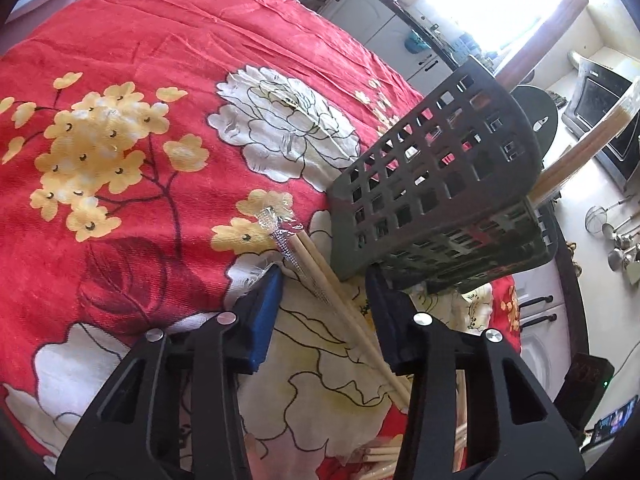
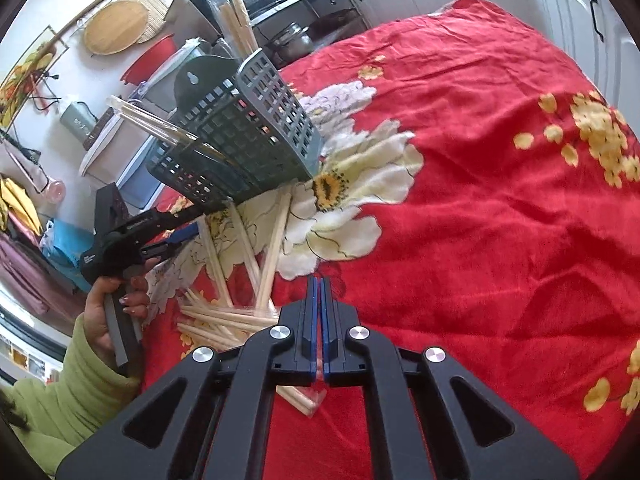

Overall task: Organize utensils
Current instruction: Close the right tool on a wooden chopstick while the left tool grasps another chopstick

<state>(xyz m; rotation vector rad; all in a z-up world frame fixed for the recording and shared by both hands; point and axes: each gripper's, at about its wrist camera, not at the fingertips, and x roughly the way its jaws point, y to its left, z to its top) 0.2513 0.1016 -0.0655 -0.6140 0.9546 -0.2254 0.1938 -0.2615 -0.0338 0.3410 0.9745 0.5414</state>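
A dark grey perforated utensil holder (image 1: 432, 168) stands on the red floral cloth (image 1: 160, 40), with wrapped chopsticks (image 1: 588, 140) and a wooden handle (image 1: 540, 36) sticking out. My left gripper (image 1: 326, 280) is open over a wrapped pair of chopsticks (image 1: 320, 268) lying just before the holder. In the right wrist view the holder (image 2: 248, 132) is at upper left, with several chopstick pairs (image 2: 240, 280) scattered on the cloth in front of it. My right gripper (image 2: 320, 292) has its jaws closed together, with a wrapped chopstick pair (image 2: 304, 400) visible beneath its base.
Kitchen cabinets (image 2: 560, 12) and a counter (image 1: 592, 200) with ladles and appliances surround the table. The left hand-held gripper (image 2: 136, 236) and a green sleeve (image 2: 76, 392) show at the left of the right wrist view.
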